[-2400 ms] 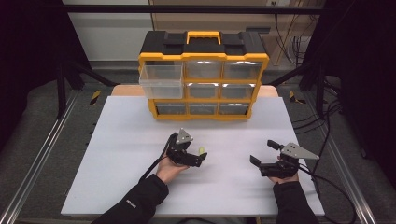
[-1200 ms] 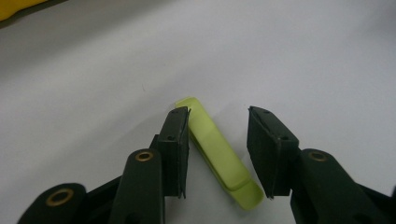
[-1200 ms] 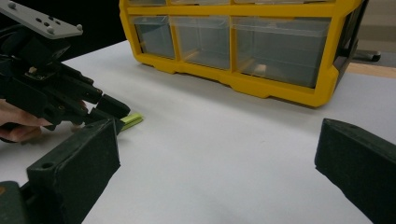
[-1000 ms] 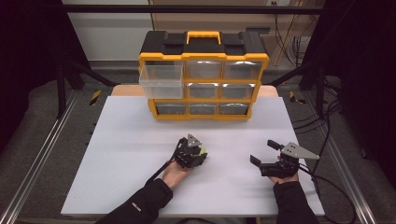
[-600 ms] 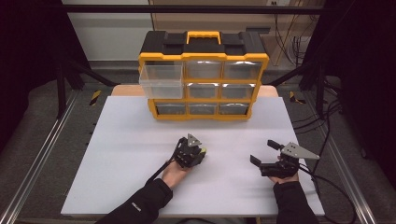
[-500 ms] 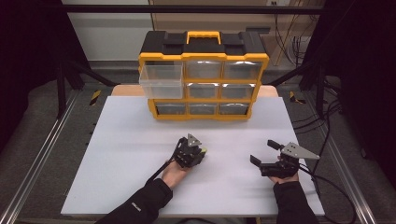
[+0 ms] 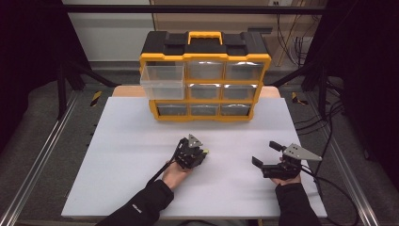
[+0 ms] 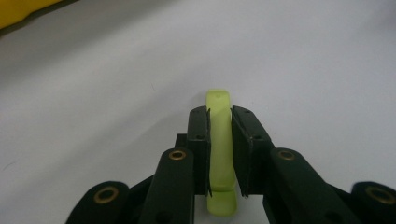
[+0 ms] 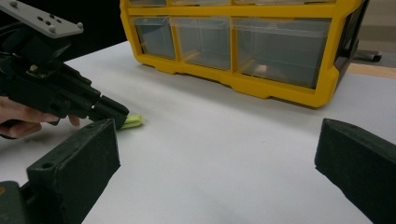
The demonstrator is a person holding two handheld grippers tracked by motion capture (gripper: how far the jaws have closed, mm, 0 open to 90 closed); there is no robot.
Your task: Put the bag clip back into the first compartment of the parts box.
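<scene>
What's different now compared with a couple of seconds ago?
The left gripper turned toward the table and its jaws have just closed onto the flat green piece. The right gripper stayed open in place, and the yellow organizer kept its top-left drawer pulled out.

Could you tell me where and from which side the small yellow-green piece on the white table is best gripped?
Grip the yellow-green piece across its two long flat faces, near the middle, coming in low along its length. It is a thin strip standing on edge on the white table, so only those faces give the pads purchase. The left tongs are already shut on it this way, one end poking out ahead.
</scene>
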